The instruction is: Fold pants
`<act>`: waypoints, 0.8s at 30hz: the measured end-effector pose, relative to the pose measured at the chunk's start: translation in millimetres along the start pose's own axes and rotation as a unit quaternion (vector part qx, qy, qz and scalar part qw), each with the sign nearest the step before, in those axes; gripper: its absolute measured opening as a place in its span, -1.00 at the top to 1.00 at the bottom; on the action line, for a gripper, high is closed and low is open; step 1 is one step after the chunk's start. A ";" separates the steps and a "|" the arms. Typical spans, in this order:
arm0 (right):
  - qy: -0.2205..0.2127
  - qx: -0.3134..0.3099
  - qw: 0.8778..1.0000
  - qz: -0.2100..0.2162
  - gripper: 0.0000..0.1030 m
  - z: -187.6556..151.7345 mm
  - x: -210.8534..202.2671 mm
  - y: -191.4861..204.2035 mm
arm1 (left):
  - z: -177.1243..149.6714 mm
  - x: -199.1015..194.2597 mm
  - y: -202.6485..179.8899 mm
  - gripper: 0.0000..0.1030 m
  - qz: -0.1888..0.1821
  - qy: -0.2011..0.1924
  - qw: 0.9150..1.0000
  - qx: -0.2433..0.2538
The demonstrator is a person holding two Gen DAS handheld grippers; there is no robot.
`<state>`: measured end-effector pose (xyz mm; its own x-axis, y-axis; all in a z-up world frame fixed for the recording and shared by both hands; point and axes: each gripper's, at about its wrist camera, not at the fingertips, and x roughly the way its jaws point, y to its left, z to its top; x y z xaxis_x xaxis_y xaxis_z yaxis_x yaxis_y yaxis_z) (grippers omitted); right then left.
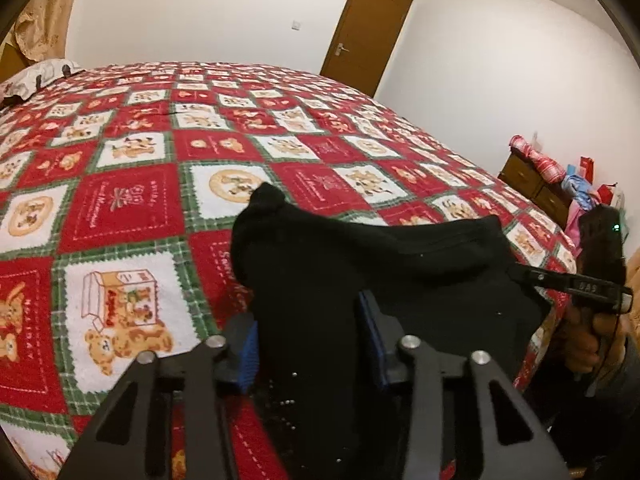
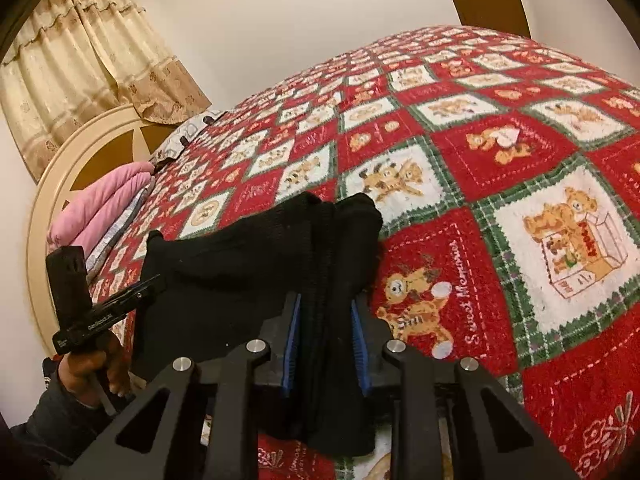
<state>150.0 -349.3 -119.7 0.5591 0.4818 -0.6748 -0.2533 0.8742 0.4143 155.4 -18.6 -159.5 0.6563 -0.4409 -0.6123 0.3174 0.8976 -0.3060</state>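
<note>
Black pants (image 1: 360, 272) are held up between both grippers above the near edge of the bed. My left gripper (image 1: 308, 344) is shut on one bunched end of the pants, its blue pads (image 1: 247, 356) pressed on the cloth. My right gripper (image 2: 326, 340) is shut on the other end (image 2: 320, 248), cloth filling the gap between its blue pads (image 2: 291, 340). Each gripper shows in the other's view: the right one (image 1: 576, 284) at the pants' right edge, the left one (image 2: 108, 308) at their left edge. The lower pants hang out of sight.
The bed carries a red, white and green teddy-bear blanket (image 1: 168, 184). A brown door (image 1: 366, 28) is behind it. A wooden nightstand (image 1: 532, 184) with clutter stands at right. Pink bedding (image 2: 104, 204), a headboard (image 2: 60, 168) and curtains (image 2: 80, 60) are at the bed's head.
</note>
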 end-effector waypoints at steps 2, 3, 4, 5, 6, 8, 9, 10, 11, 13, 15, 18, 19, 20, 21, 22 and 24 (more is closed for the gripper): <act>-0.008 -0.011 1.000 -0.002 0.54 1.2 -5.1 8.0 | 1.8 -5.3 4.2 0.48 -0.007 -0.008 1.000 -0.015; -0.010 -0.017 1.000 -0.004 0.54 1.9 -7.5 11.7 | 2.1 -6.8 5.1 0.51 -0.006 -0.008 1.000 -0.018; -0.014 -0.026 1.000 -0.004 0.55 3.5 -10.1 17.0 | 1.4 -9.0 5.2 0.53 -0.006 -0.010 1.000 -0.019; -0.016 -0.032 0.999 -0.003 0.55 5.9 -12.7 22.0 | 1.1 -11.8 3.8 0.55 -0.003 -0.012 1.000 -0.014; -0.018 -0.036 0.999 -0.002 0.56 7.7 -14.6 25.3 | 1.2 -13.9 3.1 0.56 0.001 -0.014 1.000 -0.013; -0.023 -0.046 0.999 0.003 0.57 16.1 -16.8 34.9 | 2.3 -20.2 4.6 0.57 0.001 -0.019 1.000 -0.018; -0.023 -0.051 0.998 0.005 0.57 19.8 -16.2 39.8 | 3.4 -23.5 6.1 0.58 0.002 -0.022 1.000 -0.021; -0.024 -0.057 0.998 0.007 0.57 24.2 -14.1 45.5 | 4.7 -27.3 8.1 0.58 0.003 -0.025 0.999 -0.023; -0.022 -0.065 0.998 0.011 0.57 31.9 -8.9 53.9 | 7.3 -33.6 12.0 0.58 0.007 -0.031 0.999 -0.023; -0.020 -0.083 0.996 0.018 0.58 46.6 4.6 72.2 | 12.5 -44.3 21.0 0.58 0.014 -0.042 0.999 -0.026; -0.017 -0.097 0.995 0.030 0.58 60.6 20.1 89.9 | 19.9 -58.5 35.9 0.58 0.031 -0.057 0.997 -0.031; -0.008 -0.115 0.992 0.054 0.58 85.0 54.1 124.8 | 28.8 -77.8 63.3 0.58 0.067 -0.071 0.995 -0.035; -0.004 -0.121 0.991 0.063 0.58 92.3 66.4 137.2 | 30.6 -84.2 73.8 0.58 0.080 -0.074 0.993 -0.039; 0.000 -0.127 0.989 0.070 0.58 98.2 77.9 149.5 | 32.5 -92.0 87.0 0.58 0.095 -0.078 0.991 -0.046; 0.003 -0.136 0.988 0.078 0.58 104.6 91.6 164.6 | 33.9 -97.3 96.1 0.58 0.105 -0.082 0.990 -0.051; 0.006 -0.146 0.986 0.085 0.58 109.8 105.1 180.0 | 35.5 -105.8 109.0 0.58 0.119 -0.087 0.987 -0.056; 0.016 -0.158 0.982 0.099 0.58 116.6 129.9 206.2 | 36.9 -117.4 127.6 0.58 0.142 -0.093 0.984 -0.063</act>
<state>262.4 -113.5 -50.7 0.4503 0.6410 -0.6216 -0.5894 0.7363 0.3323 144.1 147.9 -99.8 0.8239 -0.1536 -0.5456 0.0241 0.9712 -0.2369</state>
